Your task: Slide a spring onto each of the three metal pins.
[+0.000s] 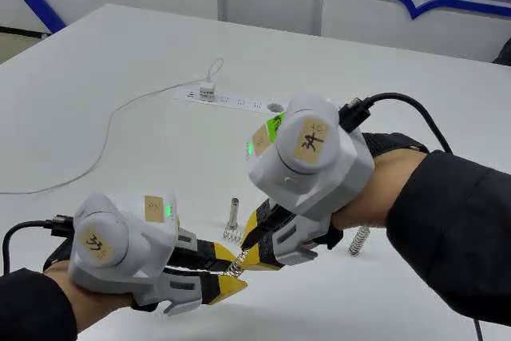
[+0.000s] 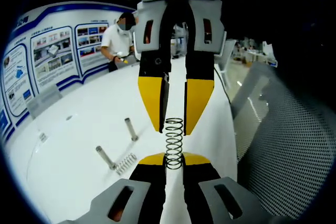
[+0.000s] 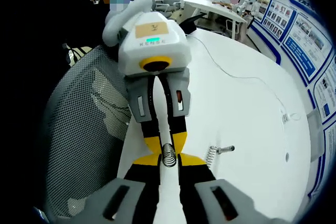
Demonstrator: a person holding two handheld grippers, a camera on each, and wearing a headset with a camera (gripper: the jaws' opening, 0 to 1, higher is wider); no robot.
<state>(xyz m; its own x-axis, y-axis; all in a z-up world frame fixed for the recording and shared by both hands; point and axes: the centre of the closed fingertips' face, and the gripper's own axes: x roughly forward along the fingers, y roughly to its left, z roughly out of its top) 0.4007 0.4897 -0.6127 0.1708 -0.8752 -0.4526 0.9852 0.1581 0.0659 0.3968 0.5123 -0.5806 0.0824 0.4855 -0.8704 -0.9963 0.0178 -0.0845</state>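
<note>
In the head view the left gripper [image 1: 226, 279] and the right gripper [image 1: 254, 250] meet nose to nose low over the white table [image 1: 120, 77], and the spring [image 1: 237, 263] bridges their yellow tips. An upright pin [image 1: 234, 212] stands just behind them with a second spring [image 1: 231, 234] at its foot, and a third spring [image 1: 359, 239] lies beside the right gripper. The power strip [image 1: 227, 102] and its cable [image 1: 104, 145] sit well back, so the table ahead is open for moving. In the left gripper view that gripper's own jaws are pressed onto the lower coils of the spring [image 2: 174, 141]. The right gripper's jaws stand a little apart around the spring's top end, and I cannot tell whether they bite it. A bare pin [image 2: 131, 128] stands off to the left. The spring looks light, thin-wired and bouncy, so it would likely bend or flick away under a hard squeeze. A gentle hold across a few end coils, leaving the bore free, seems best. In the right gripper view the spring [image 3: 168, 156] shows end-on between the tips with its bore open. The table edge runs close by, with a mesh chair [image 3: 79, 129] just beyond it, so moves are safer toward the middle of the table.
</note>
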